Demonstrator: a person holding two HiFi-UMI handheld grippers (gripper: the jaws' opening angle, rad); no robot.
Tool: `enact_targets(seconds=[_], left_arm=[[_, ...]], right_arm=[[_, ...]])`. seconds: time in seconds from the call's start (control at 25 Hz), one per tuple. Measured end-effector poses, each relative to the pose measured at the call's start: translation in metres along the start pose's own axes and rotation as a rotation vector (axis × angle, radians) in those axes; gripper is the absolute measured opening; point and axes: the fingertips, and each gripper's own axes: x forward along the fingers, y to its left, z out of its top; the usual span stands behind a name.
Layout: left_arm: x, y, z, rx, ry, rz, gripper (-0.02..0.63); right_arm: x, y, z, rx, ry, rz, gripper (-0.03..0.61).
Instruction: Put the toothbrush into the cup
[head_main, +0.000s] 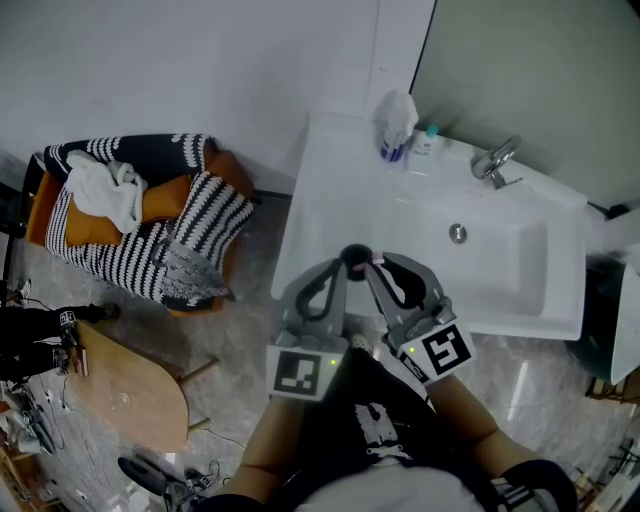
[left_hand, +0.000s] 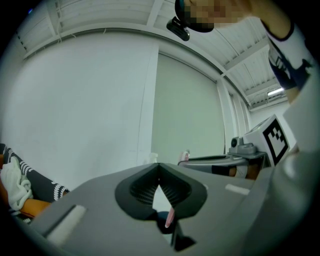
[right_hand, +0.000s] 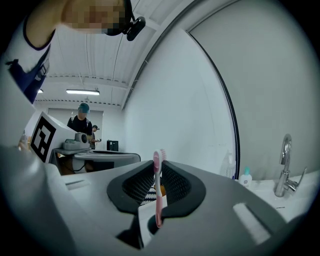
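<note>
The right gripper (right_hand: 158, 167) clamps a pink toothbrush (right_hand: 158, 200) upright, bristles on top. The brush's lower end is at the mouth of a dark cup (head_main: 355, 256), by the front edge of the white washbasin (head_main: 330, 170), towards its left corner. The left gripper (left_hand: 159, 169) is closed tip to tip, empty, beside the cup.

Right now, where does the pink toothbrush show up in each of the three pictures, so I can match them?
Head view: the toothbrush is a small pink sliver at centre, at the tips of the right gripper.
Left gripper view: only its lower end shows, low centre.
Right gripper view: upright at centre, pinched between the jaws.
Shared landmark: the dark cup by its lower end.
</note>
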Motion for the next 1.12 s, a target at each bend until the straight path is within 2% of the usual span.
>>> enact_targets(seconds=[1.12], left_arm=[[-0.001,0.008,-0.025,-0.024,0.043,0.016,0.0]], right_arm=[[0.015,-0.001,-0.053,0.047,0.107,0.046,0.051]])
